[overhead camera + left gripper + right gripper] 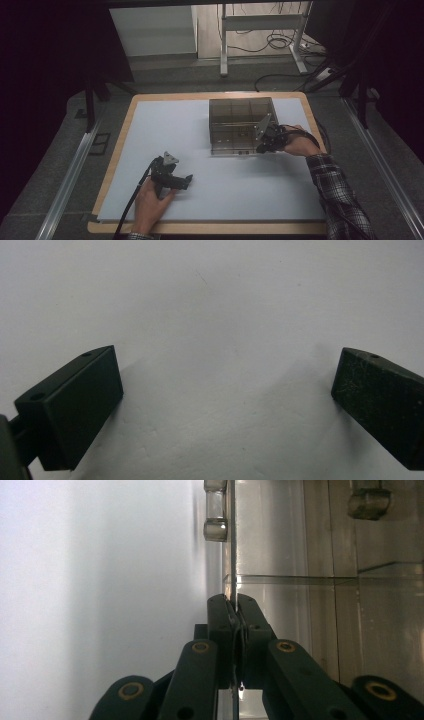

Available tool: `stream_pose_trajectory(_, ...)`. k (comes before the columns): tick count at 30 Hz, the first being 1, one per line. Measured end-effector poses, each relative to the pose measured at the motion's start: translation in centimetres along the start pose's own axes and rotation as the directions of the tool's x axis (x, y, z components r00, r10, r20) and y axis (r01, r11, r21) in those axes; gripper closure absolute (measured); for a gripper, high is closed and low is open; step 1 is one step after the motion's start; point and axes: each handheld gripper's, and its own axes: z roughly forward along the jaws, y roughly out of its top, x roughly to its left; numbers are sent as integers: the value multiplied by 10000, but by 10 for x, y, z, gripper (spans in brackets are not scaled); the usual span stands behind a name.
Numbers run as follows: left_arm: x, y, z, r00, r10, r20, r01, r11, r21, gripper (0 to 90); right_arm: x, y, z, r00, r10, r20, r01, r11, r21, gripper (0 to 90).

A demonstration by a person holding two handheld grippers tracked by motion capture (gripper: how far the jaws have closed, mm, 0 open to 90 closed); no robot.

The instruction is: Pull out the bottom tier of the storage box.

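Contact is already made at the right side of the clear compartment box (pixel 242 126), which stands on the white mat (pixel 165 130) toward the far right of the table (pixel 120 131). The right gripper (pixel 262 148) is seen at the box's near right corner, and in the right gripper view its jaws are pinched tight on a thin transparent edge of the box (pixel 233 540), most likely the rim of the hinged lid, since two small clear hinge knuckles (pixel 215 510) are seen further along the same edge. That edge runs straight away from the jaws, in line with the gripper's own axis, so the grip is taken end-on. Any lift would be expected to swing the panel about the hinge line rather than pull it free, and the wrist would need to follow that arc. The left gripper (pixel 186 180) is rested on the mat near the front left, well apart from the box, with its jaws spread wide over bare mat and nothing between them. The right hand (pixel 300 145) is plainly the nearer one.
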Motion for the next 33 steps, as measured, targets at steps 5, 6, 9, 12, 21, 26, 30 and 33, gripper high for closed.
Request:
stream_pose_trajectory(5, 0, 0, 0, 10000, -4, -2, 4, 10000, -1, 0, 6, -1, -1, 10000, -78, -44, 77, 10000, -58, 865)
stream_pose_trajectory(6, 0, 0, 0, 10000, -4, -2, 4, 10000, -2, 0, 8, -1, -1, 9999, -106, -41, 106, 9999, -69, 864)
stream_pose_trajectory(9, 0, 0, 0, 10000, -9, -2, 9, 10000, -3, 0, 14, -1, -3, 9999, -138, -60, 137, 9998, -107, 862)
stream_pose_trajectory(12, 0, 0, 0, 10000, -6, -1, 6, 10000, 1, 0, 20, 0, -4, 9997, -228, -67, 227, 9997, -98, 861)
stream_pose_trajectory(21, 0, 0, 0, 10000, -6, -4, 6, 10000, 2, 0, 36, -1, -7, 9988, -485, -34, 484, 9987, -174, 858)
stream_pose_trajectory(26, 0, 0, 0, 10000, -13, -4, 13, 10000, 0, 0, 44, 0, -6, 9983, -584, 19, 584, 9981, -178, 859)
stream_pose_trajectory(30, 0, 0, 0, 10000, 1, -4, -1, 10000, -1, 0, 48, 0, -3, 9982, -607, 20, 607, 9980, -150, 862)
stream_pose_trajectory(33, 0, 0, 0, 10000, -7, -6, 7, 10000, -2, 0, 49, -3, 0, 9987, -500, -9, 499, 9985, -235, 865)
